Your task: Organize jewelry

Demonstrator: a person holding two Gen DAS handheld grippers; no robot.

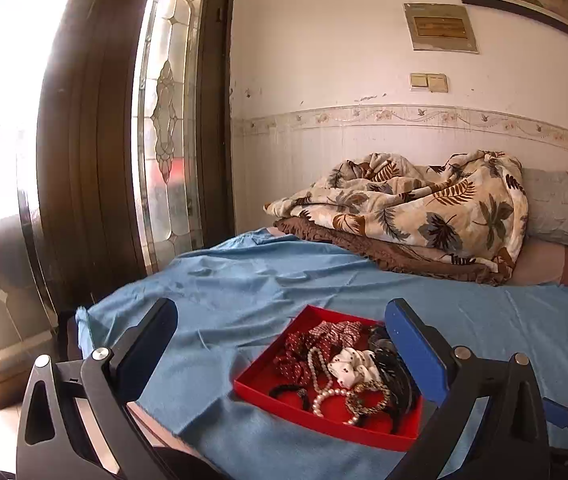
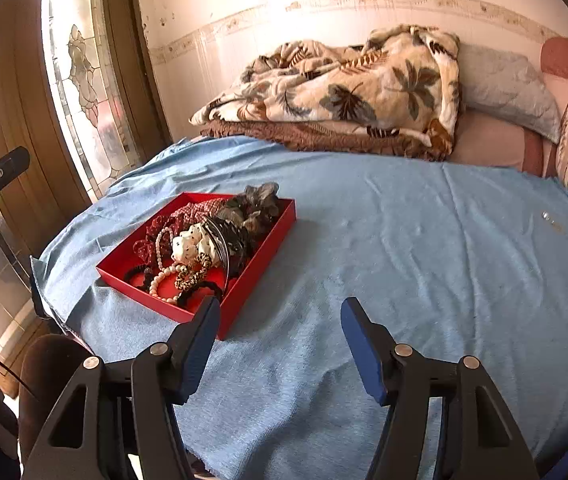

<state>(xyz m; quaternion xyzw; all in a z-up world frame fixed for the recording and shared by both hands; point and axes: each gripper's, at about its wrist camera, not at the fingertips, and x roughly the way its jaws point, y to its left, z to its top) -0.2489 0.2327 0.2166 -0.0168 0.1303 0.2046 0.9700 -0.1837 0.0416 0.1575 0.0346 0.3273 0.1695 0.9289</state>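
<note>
Shallow red cardboard tray of pearl bead strand and fabric scrunchies on blue cloth; left gripper and right gripper both spread, empty, near edge.

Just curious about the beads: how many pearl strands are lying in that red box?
1 that I can tell: the pearl strand loops through the middle of the red box, beside the white scrunchie. Others may hide underneath.

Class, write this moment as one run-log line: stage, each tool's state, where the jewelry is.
stage: jewelry gathered | left tool: open, empty | right tool: open, empty | red tray: on blue cloth, holds pearl necklace and scrunchies
</note>
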